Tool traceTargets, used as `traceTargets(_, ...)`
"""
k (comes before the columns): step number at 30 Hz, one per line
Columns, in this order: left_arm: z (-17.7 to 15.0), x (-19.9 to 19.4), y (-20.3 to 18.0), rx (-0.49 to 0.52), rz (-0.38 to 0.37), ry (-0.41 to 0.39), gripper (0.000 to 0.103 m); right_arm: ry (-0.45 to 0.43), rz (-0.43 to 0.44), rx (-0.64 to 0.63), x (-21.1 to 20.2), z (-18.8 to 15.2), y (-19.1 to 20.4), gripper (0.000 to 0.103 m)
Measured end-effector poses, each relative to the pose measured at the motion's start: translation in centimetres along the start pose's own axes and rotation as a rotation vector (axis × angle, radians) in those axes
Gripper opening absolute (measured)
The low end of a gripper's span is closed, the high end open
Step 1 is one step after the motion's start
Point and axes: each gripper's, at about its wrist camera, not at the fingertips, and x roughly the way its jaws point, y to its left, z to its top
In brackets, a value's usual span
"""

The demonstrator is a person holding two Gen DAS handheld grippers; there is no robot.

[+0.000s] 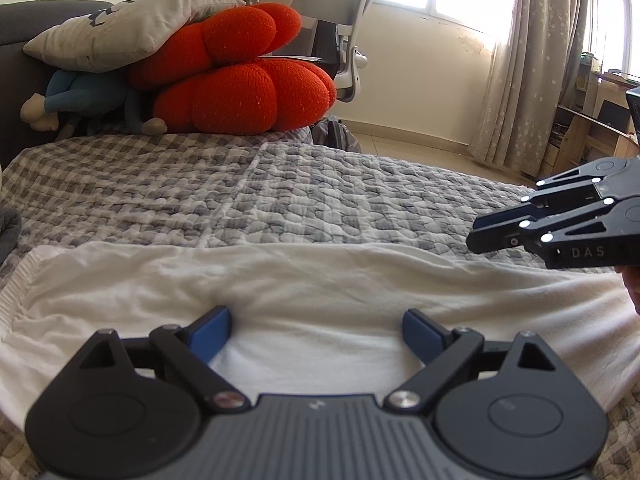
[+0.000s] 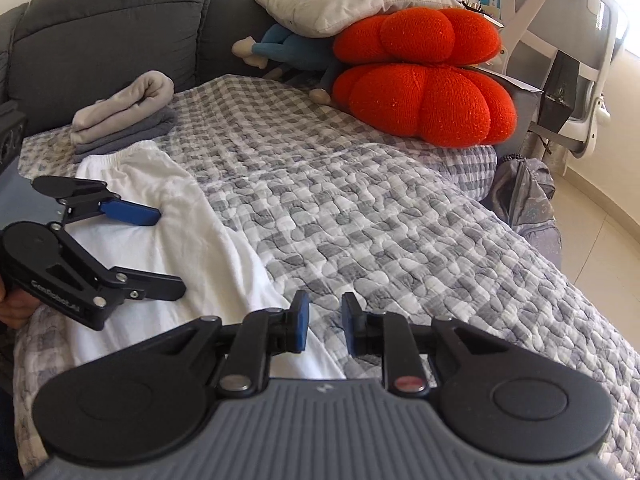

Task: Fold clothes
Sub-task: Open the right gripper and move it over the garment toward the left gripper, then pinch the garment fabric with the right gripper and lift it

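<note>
Left wrist view: I log a white soft cotton garment (image 1: pixel 304 280), ribbed hem at left, lying wrinkled across the grey checked quilt (image 1: pixel 320 188); my left gripper (image 1: pixel 316 330) is spread wide over it, pinching nothing.

Right wrist view: my right gripper (image 2: pixel 325 322) hovers narrowly parted, empty, at the garment's edge.

A checked quilt (image 2: pixel 360 208) carries a white garment (image 2: pixel 192 216), folded clothes (image 2: pixel 124 116) and orange cushions (image 2: pixel 424 92).

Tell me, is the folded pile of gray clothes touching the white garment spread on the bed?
Cannot tell. In the right wrist view the folded gray pile sits right behind the white garment; their edges meet in the picture, but no contact or gap shows plainly.
</note>
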Motion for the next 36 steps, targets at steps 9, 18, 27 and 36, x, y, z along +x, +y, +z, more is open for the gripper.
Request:
traceTargets(9, 0.0, 0.0, 0.2, -0.007, -0.007, -0.005, 0.093, -0.011, 0.17, -0.052, -0.2, -0.6, 1.8, 0.031)
traceTargets(18, 0.0, -0.1, 0.3, -0.015, -0.013, -0.01, 0.093, 0.005, 0.331, -0.026, -1.3, -1.0, 2.0, 0.031)
traceTargets(27, 0.0, -0.2, 0.4, -0.018, -0.017, -0.013, 0.093, 0.037, 0.31, 0.027, 2.1, 0.1, -0.8, 0.062)
traceTargets(36, 0.3, -0.4, 1.5, -0.058, -0.08, -0.005, 0.095, -0.034, 0.458, -0.046, 0.6, 0.2, 0.7, 0.059)
